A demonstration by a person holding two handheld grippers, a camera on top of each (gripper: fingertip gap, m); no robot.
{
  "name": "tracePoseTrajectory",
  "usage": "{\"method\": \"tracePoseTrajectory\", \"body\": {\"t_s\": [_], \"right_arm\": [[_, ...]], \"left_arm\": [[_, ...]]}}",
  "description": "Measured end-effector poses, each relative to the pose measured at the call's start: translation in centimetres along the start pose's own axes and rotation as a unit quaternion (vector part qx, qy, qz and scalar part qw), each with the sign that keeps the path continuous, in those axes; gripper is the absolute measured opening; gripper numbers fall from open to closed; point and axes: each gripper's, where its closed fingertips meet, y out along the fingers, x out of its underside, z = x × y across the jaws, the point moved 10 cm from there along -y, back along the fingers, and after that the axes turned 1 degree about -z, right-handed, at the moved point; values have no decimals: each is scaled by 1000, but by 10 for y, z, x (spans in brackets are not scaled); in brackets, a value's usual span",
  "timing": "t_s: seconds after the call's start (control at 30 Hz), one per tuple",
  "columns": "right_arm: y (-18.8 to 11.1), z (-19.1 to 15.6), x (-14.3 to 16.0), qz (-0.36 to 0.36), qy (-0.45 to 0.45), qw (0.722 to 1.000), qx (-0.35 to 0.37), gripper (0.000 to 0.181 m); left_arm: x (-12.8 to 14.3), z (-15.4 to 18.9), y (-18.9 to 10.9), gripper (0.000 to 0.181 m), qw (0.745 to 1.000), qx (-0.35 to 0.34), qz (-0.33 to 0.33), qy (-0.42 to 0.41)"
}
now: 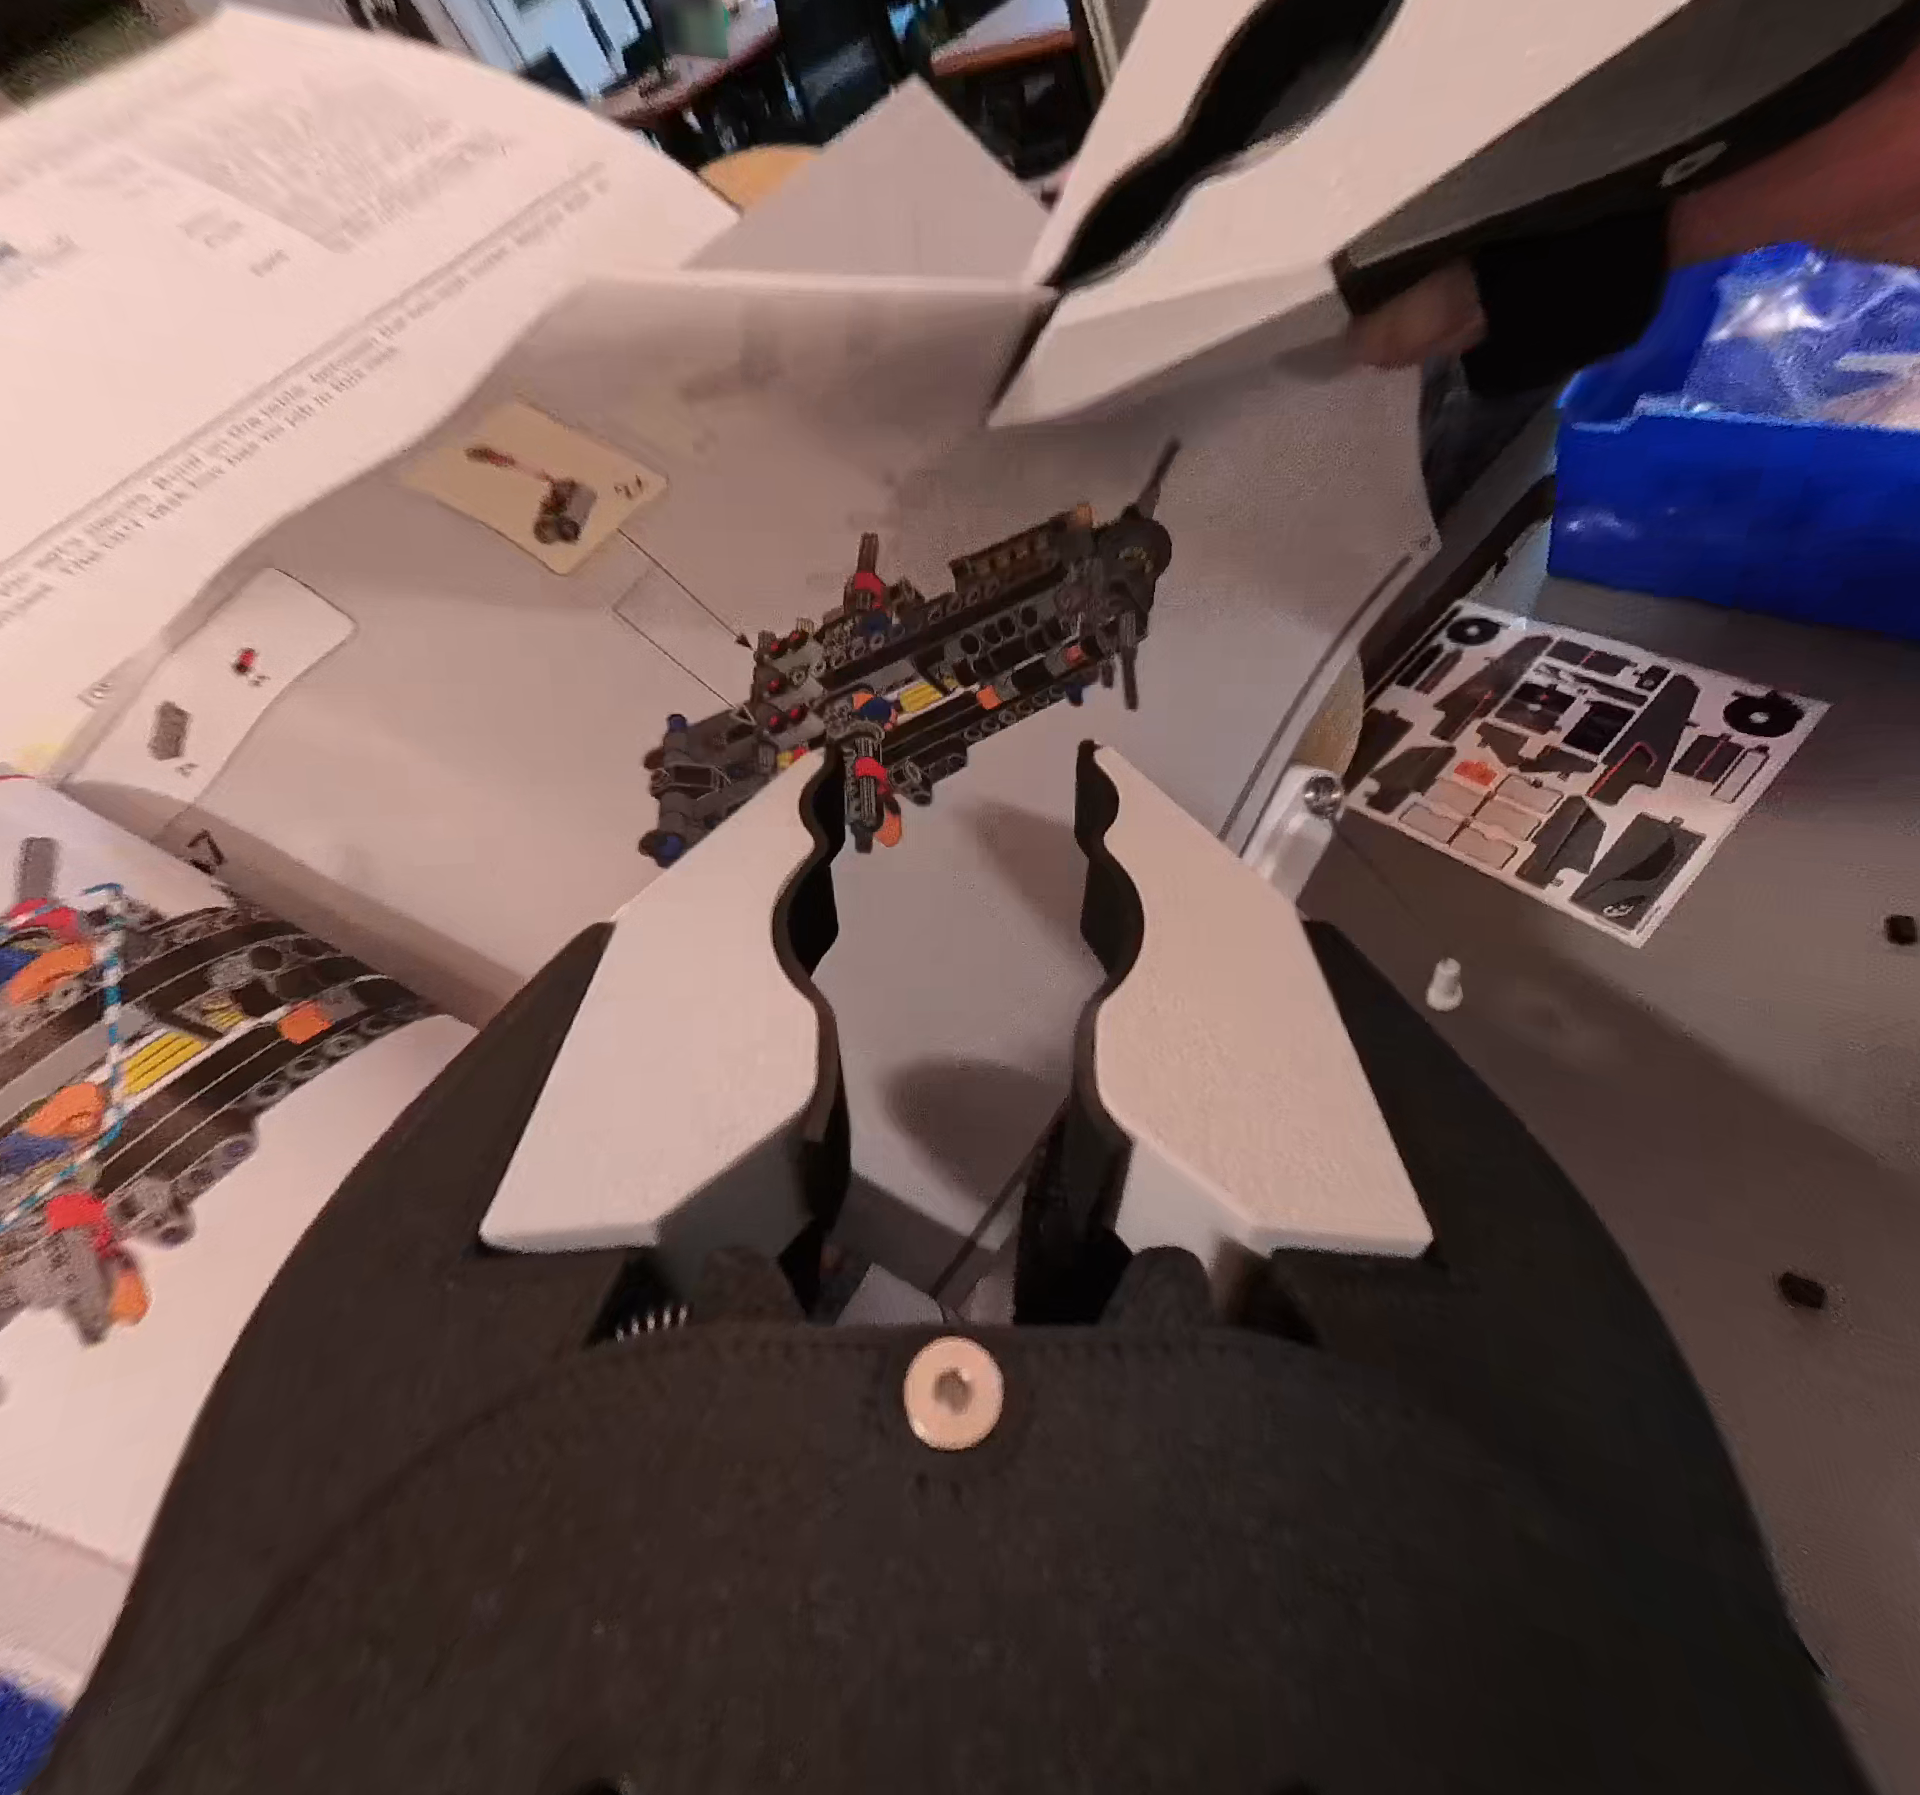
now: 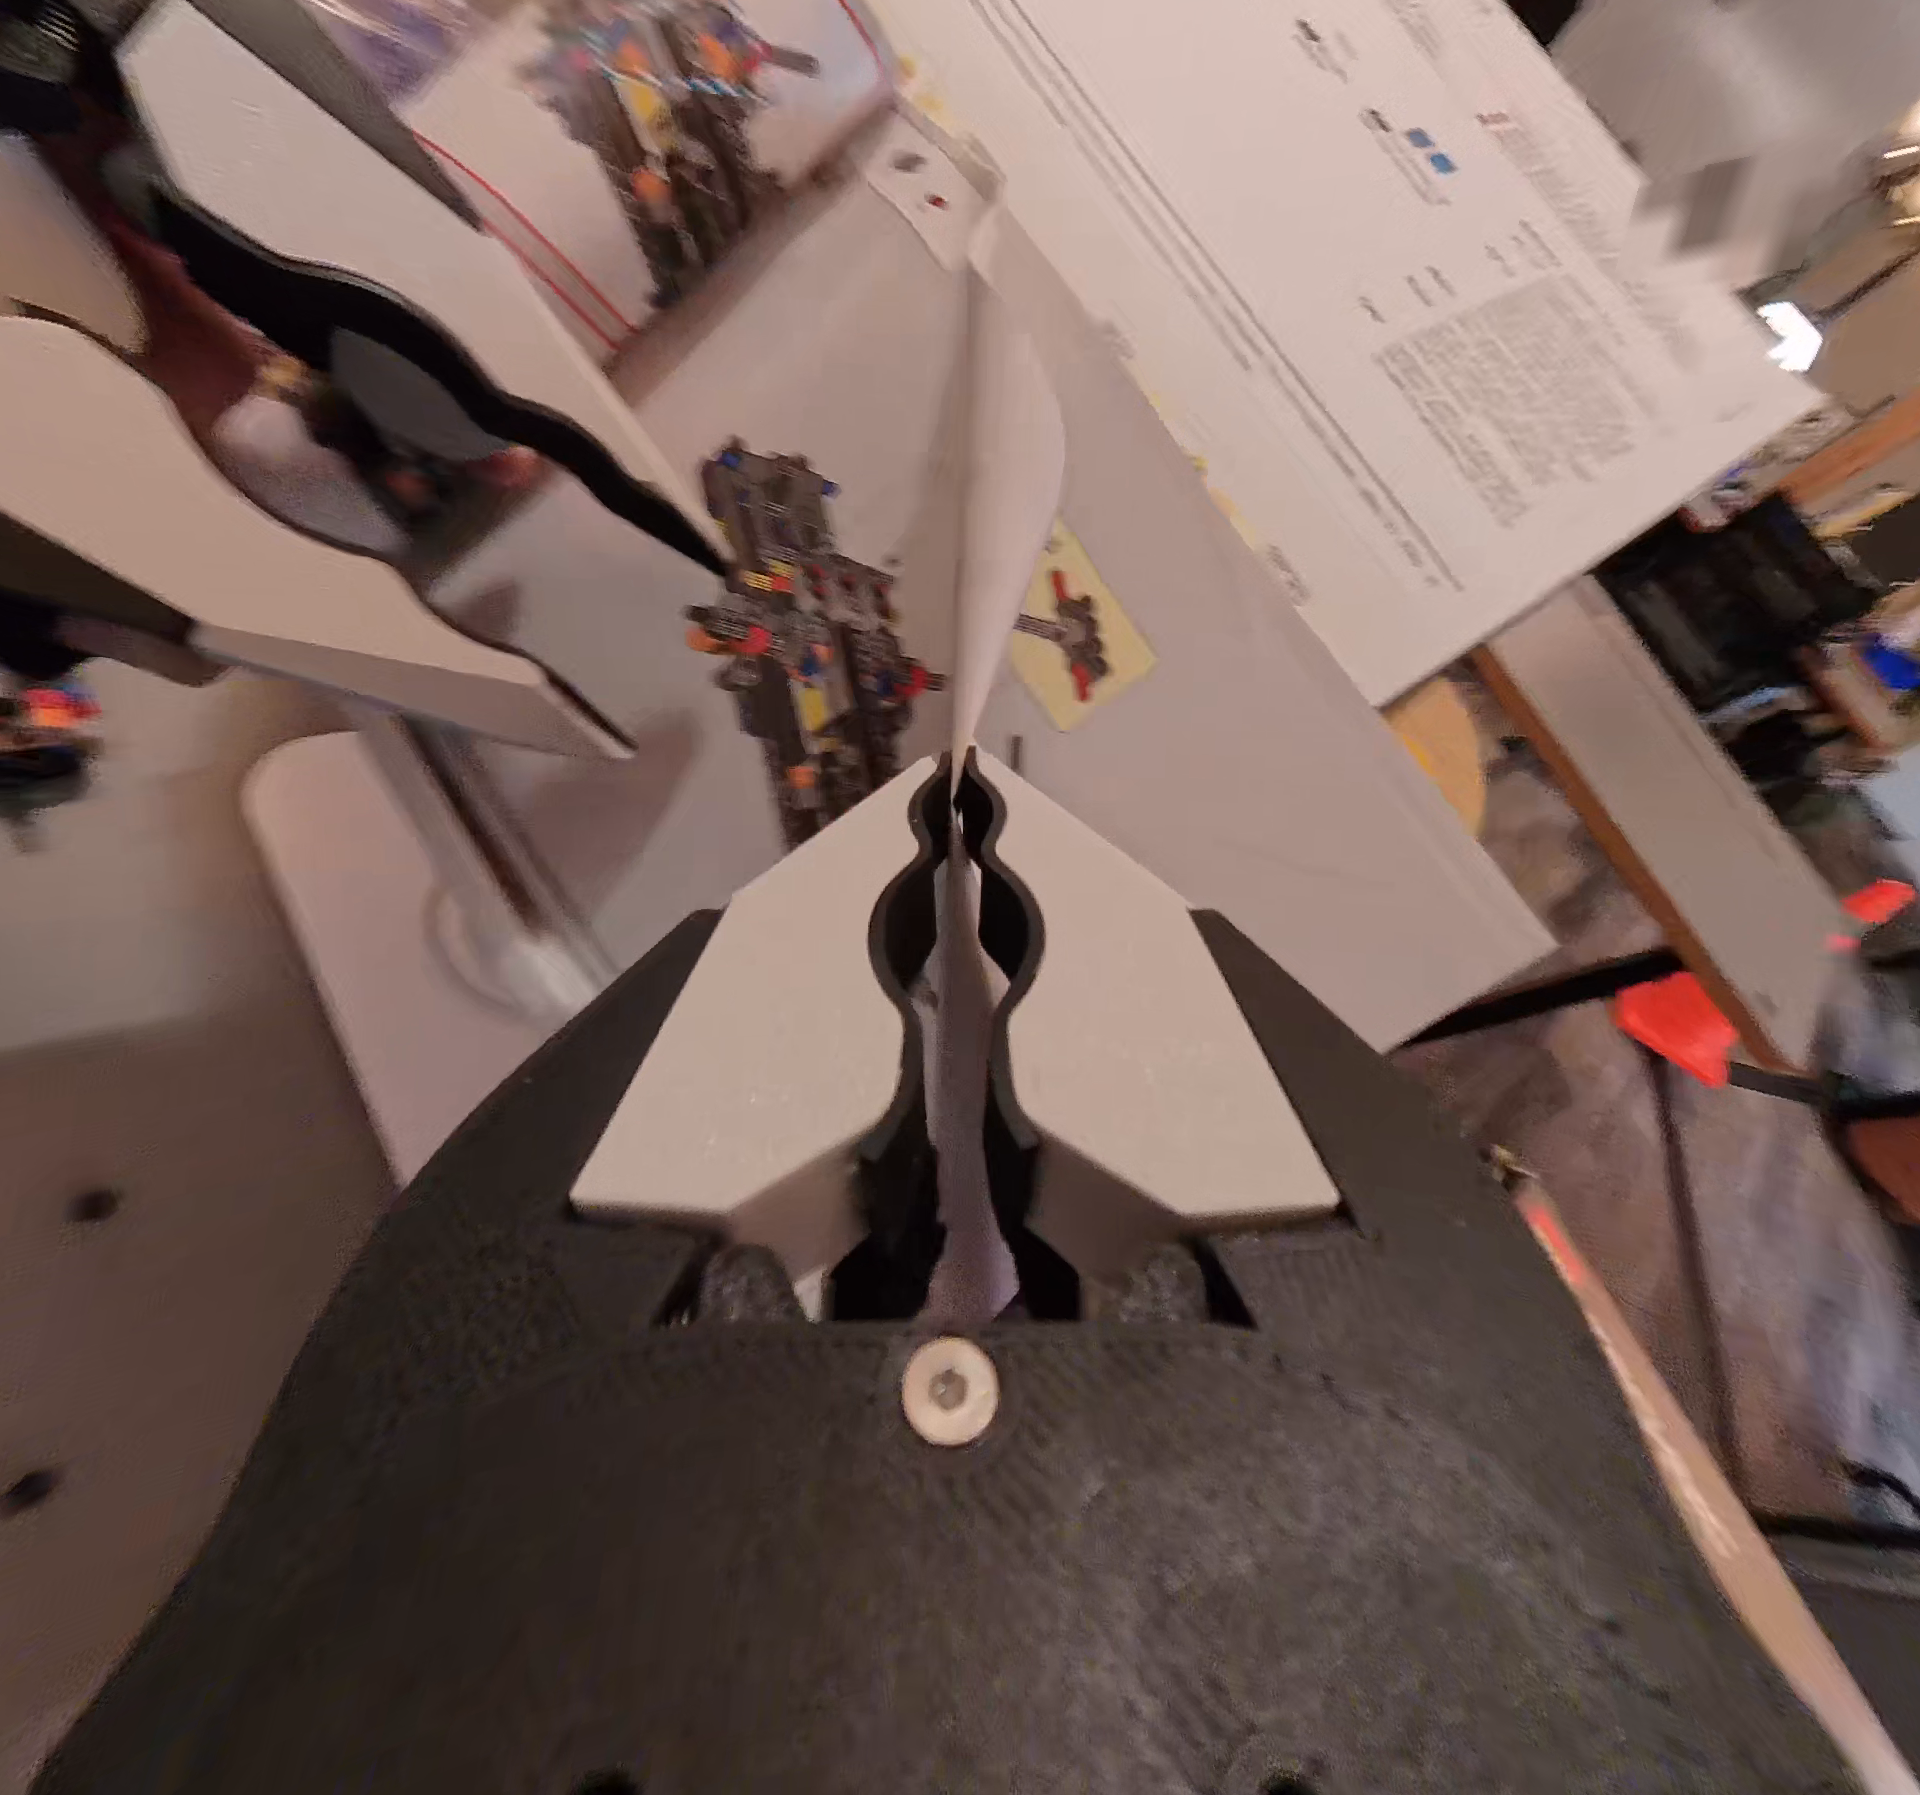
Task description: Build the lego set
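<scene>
The instruction booklet (image 1: 416,706) lies open on the grey table (image 1: 1662,1174). Its open page carries a printed picture of a long dark model (image 1: 914,675), also in the right wrist view (image 2: 810,644). My right gripper (image 2: 958,763) is shut on the edge of a booklet page (image 2: 1003,498) and holds it lifted and curled. It shows at the upper right of the left wrist view (image 1: 1023,353), pinching that page (image 1: 862,332). My left gripper (image 1: 956,779) is open and empty just above the printed picture. It shows at the left of the right wrist view (image 2: 670,654).
A sticker sheet (image 1: 1558,758) lies right of the booklet, with a blue bin (image 1: 1745,498) holding clear bags behind it. A small white peg (image 1: 1442,982) stands on the table. A lifted page of text (image 1: 208,239) rises at the left. A red clamp (image 2: 1673,1028) sits at the table edge. The grippers' ends are close to 7 cm from one another.
</scene>
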Motion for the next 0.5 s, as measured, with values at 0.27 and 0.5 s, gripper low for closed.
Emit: {"method": "tracePoseTrajectory", "body": {"t_s": [0.27,0.5], "right_arm": [[-19,-50,-40,44,-17,996,-81,0],[12,-118,-59,70,-57,995,-47,0]], "left_arm": [[-7,-32,-61,49,976,77,128,-159],[14,-60,-65,49,943,145,123,-274]]}}
